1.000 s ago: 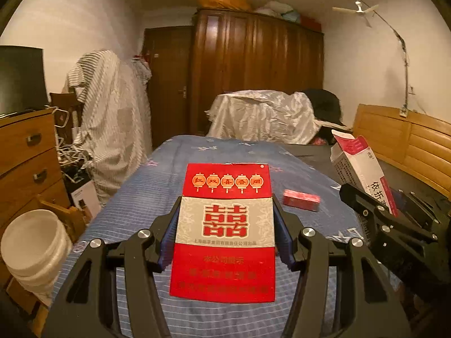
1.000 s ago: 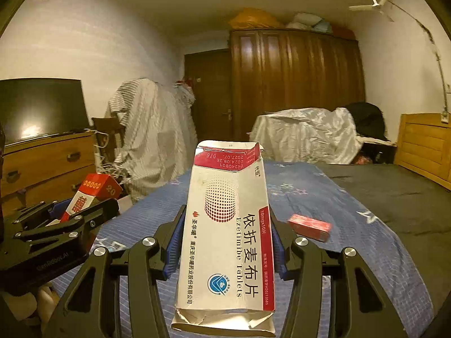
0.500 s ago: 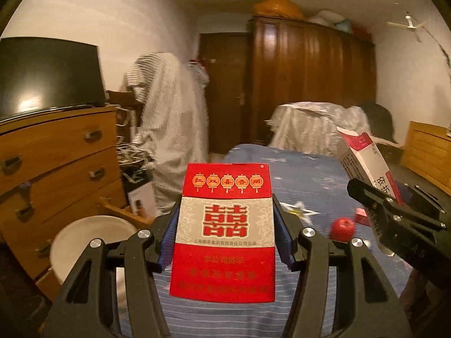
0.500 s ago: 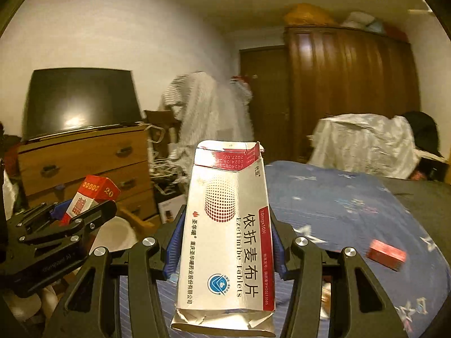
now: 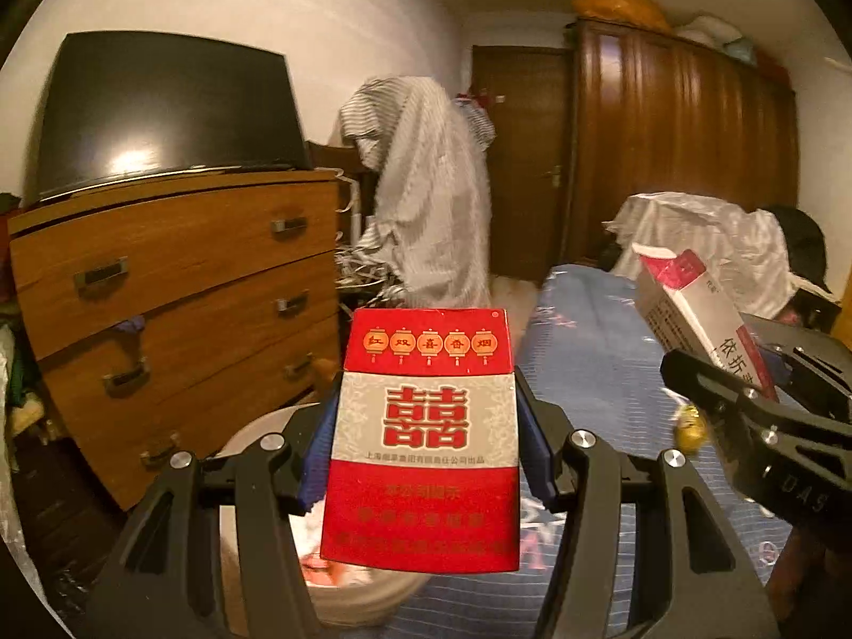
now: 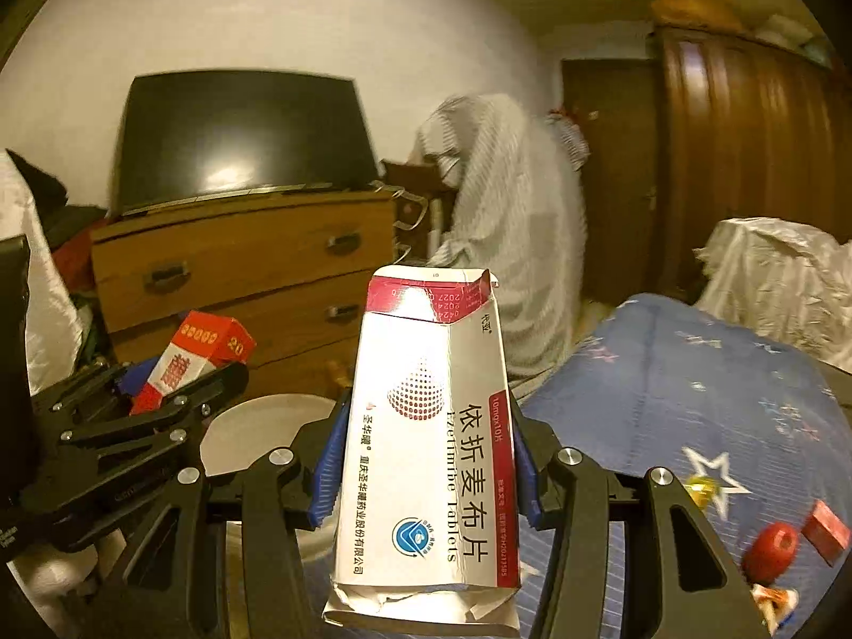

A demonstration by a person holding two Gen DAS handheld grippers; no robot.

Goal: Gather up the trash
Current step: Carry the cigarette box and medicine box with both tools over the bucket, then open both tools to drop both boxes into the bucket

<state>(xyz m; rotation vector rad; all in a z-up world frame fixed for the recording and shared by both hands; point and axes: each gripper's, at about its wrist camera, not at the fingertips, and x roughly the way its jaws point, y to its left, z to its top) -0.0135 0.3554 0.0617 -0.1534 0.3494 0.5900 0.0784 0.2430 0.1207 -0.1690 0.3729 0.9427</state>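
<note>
Left wrist view. Left tongs (image 5: 423,444) clamped on a red cigarette pack (image 5: 423,442), centre frame, upright, long axis running up along the fingers. Blue pads press both narrow sides. Directly behind and below the pack — a white bucket (image 5: 250,434), lower left of centre, only its rim and some red-and-white scraps inside showing. Brown dresser (image 5: 175,287) fills the left, a dark TV (image 5: 160,112) on top. Blue bed (image 5: 596,362) runs off to the right. At right edge the right tongs (image 5: 745,373) carry a white pill box (image 5: 697,314), tilted, top leaning toward frame centre. A small yellow wrapper (image 5: 689,426) lies on the bed just below them.

Right wrist view. Right tongs (image 6: 426,458) gripping the pill box (image 6: 431,426) by its long sides, upright, torn flaps open at top and bottom. Bucket (image 6: 255,436) sits left of centre, partly behind the left finger and low — lower left of the box. Left tongs (image 6: 154,388) at left edge with the cigarette pack (image 6: 191,357) tilted, nearer the bucket than the right pair as framed. On the bed, lower right: a red round thing (image 6: 769,546), a small red box (image 6: 825,530), a yellow wrapper (image 6: 700,484) — trash not yet gathered.

Judgement: both loads are headed for the bucket. It lies ahead and below both pairs; the left looks closer and nearly over it, so it likely drops first.
</note>
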